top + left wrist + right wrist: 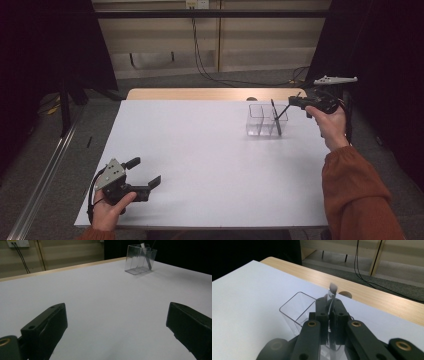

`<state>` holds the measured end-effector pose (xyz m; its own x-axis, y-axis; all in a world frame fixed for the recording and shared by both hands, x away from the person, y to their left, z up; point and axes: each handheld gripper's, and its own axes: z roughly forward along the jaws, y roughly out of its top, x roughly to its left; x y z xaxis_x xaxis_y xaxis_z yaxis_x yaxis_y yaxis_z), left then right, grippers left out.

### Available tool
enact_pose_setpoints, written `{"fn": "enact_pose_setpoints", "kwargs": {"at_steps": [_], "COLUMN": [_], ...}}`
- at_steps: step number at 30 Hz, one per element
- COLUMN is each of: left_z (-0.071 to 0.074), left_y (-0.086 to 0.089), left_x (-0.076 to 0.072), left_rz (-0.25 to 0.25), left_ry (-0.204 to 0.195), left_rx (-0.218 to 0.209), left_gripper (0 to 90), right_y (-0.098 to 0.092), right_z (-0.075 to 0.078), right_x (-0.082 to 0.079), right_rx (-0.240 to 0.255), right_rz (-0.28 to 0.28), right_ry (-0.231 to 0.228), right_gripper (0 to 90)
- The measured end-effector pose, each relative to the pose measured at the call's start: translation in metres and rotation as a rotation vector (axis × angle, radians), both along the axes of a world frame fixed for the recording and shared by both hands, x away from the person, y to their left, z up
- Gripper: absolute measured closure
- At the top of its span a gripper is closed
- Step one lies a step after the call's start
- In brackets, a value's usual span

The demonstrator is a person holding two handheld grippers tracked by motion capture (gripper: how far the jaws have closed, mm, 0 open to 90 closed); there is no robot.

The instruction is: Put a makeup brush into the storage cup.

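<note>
1. Step in hand: a thin utensil (283, 111) is being held at the clear bin (266, 121), upper right of the high view. It is judged that the utensil is being set into, or drawn out of, the bin's right compartment; which of the two cannot be told from these pictures.

2. Right gripper (295, 103): seen at the upper right of the high view, just beside the bin's right rim. In the right gripper view its jaws are pressed together on a thin, pale strip (331, 293), taken to be the utensil's upper end, which projects above the jaw tips at frame centre. The bin (297, 307) lies directly beneath and behind the jaws.

3. A second dark stick (275, 117) is seen leaning in the bin, crossing the held one. Whether the two touch cannot be told.

4. Left gripper (148, 173): held low at the lower left of the high view, over the white table (200, 160). Its jaws stand wide apart in the left gripper view, at lower left and lower right of the frame. Nothing is held and nothing is touched between them; the bin (140, 259) is seen well apart, at the upper right.

5. Next move, as judged: the held piece must be kept near upright and guided clear of the divider and the leaning stick. The light bin could be tipped by a sideways push, and no steadying is offered by the left gripper.
</note>
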<state>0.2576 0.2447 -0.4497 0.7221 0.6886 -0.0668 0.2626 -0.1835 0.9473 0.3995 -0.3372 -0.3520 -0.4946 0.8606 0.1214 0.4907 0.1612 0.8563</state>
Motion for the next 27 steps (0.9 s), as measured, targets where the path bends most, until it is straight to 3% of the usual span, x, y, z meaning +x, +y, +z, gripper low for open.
{"fn": "enact_pose_setpoints", "kwargs": {"at_steps": [5, 27], "left_z": [0.000, 0.000], "left_y": [-0.001, 0.000], "left_x": [0.000, 0.001], "left_rz": [0.004, 0.007], "left_ry": [-0.008, -0.001], "left_rx": [0.012, 0.017], "left_gripper": [3.5, 3.4], "right_y": [0.003, 0.009], "right_z": [-0.004, -0.032], "right_x": [0.002, 0.008], "right_rx": [-0.030, -0.036], "right_rz": [0.001, 0.001], "right_ry": [0.012, 0.049], "right_gripper": [85.3, 85.3]}}
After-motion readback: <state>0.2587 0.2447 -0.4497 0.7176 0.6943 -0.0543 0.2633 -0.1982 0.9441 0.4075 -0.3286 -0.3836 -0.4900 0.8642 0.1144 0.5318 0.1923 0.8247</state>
